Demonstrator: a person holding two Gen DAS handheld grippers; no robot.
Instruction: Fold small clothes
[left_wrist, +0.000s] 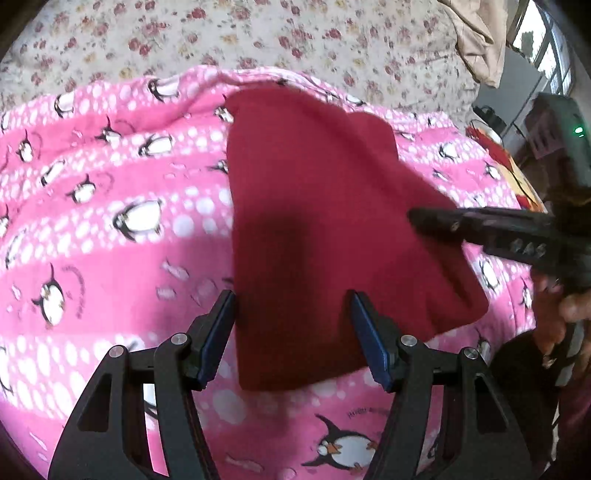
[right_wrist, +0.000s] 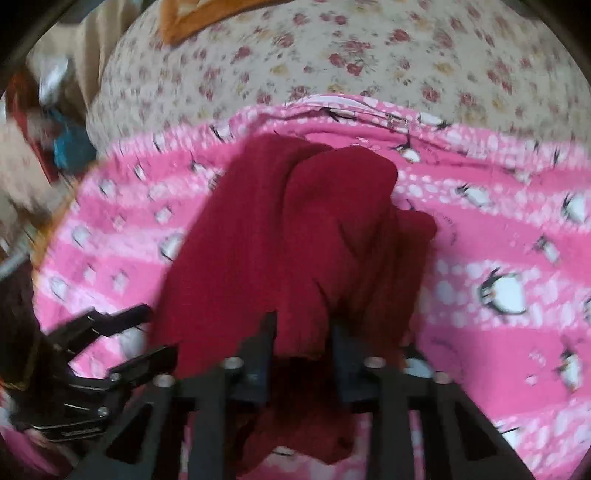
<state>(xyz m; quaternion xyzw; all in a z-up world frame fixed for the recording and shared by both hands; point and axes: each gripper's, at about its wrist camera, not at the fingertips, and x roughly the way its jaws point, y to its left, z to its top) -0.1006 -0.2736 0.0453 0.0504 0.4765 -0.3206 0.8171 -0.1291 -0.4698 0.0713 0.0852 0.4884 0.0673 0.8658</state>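
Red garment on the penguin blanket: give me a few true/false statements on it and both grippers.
1. The red garment lies on a pink penguin blanket. True.
2. The left gripper is clamped on the garment. False: its jaws stand apart, pads clear of the cloth.
3. The right gripper has red cloth bunched between its fingers. True.
4. The blanket is plain blue. False: pink with white dots and penguins.
5. A floral sheet shows beyond the blanket. True.
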